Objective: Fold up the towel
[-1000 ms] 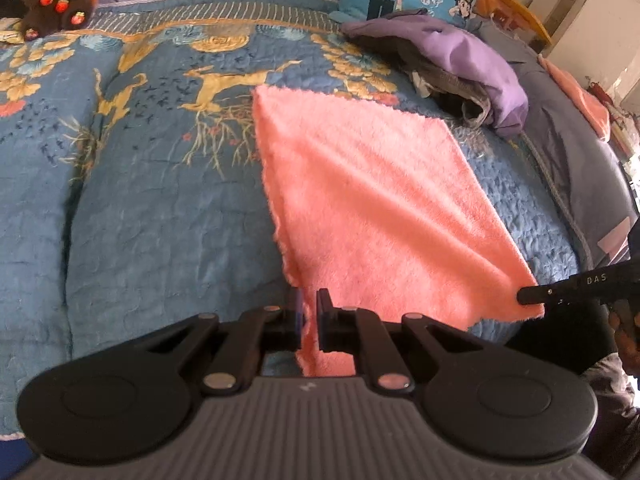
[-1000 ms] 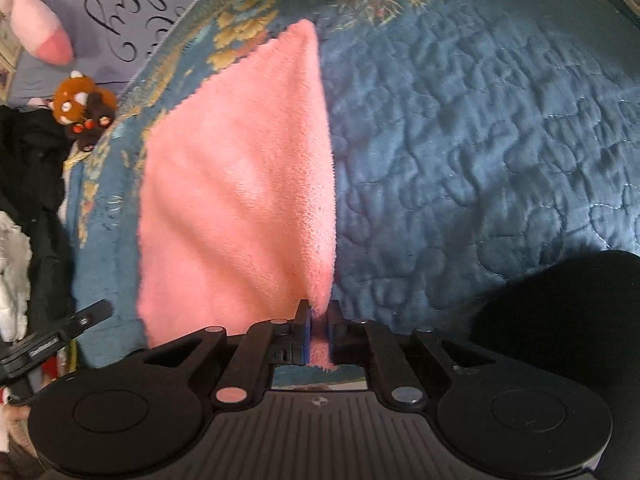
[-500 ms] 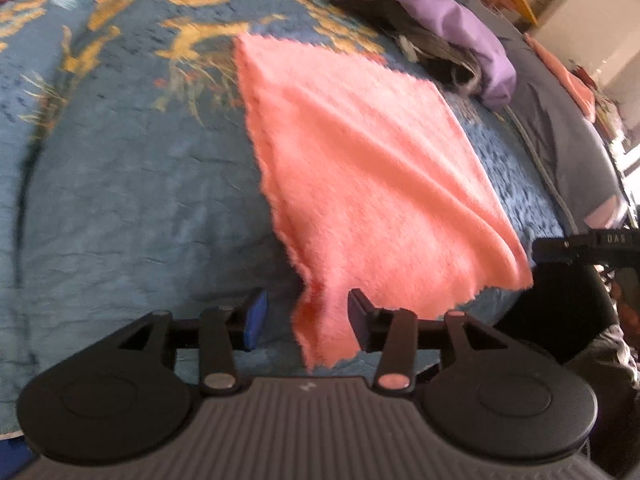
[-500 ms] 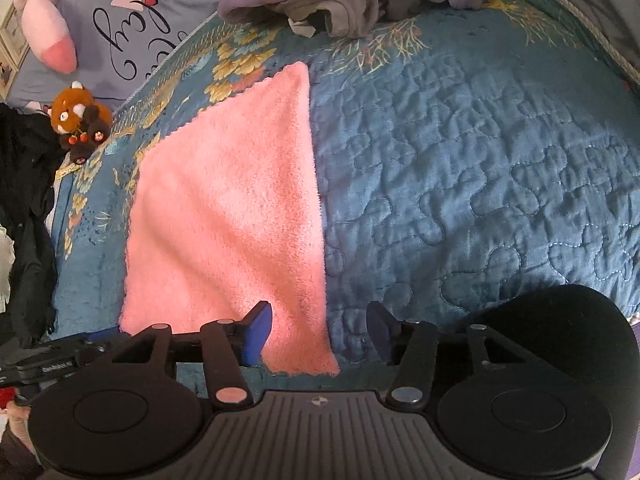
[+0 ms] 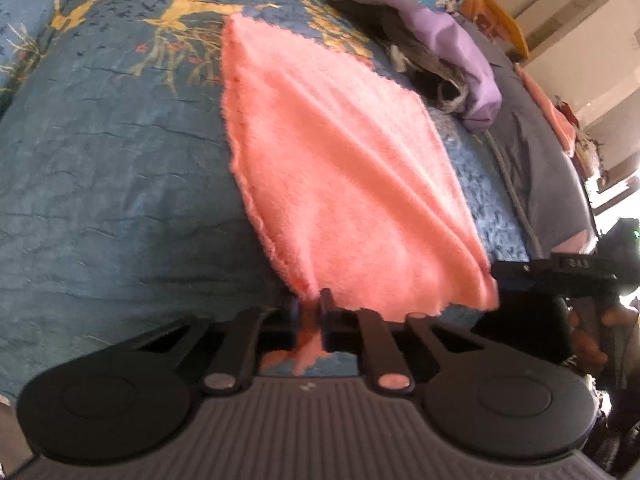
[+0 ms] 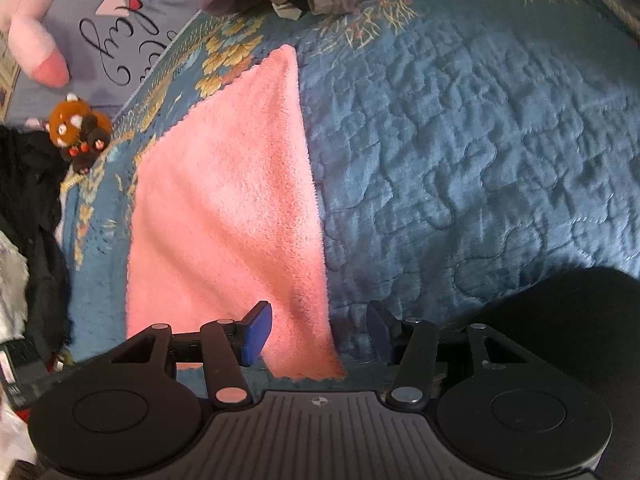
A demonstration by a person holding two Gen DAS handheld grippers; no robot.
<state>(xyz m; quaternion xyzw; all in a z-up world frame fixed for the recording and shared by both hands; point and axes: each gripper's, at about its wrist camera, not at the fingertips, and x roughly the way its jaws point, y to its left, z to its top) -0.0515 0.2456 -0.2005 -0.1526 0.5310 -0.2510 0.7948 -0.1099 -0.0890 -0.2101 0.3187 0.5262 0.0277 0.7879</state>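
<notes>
A pink towel (image 5: 340, 180) lies spread on the blue quilt (image 5: 112, 168), with soft creases running toward me. My left gripper (image 5: 310, 314) is shut on the towel's near left corner, and a bit of cloth hangs below its fingers. In the right wrist view the towel (image 6: 224, 208) stretches away along its straight right edge. My right gripper (image 6: 318, 330) is open, its blue pads (image 6: 256, 332) standing either side of the towel's near right corner without touching it. That corner rests on the bed edge.
A heap of purple and grey clothes (image 5: 452, 52) lies beyond the towel's far right corner. A small brown plush toy (image 6: 80, 128) and a pink plush (image 6: 36, 40) sit by the pillow. A dark rounded shape (image 6: 560, 320) fills the lower right.
Both grippers let go of the towel's near corners and opened. The left one has since shut again on the near left corner; the right one stays open around its corner.
</notes>
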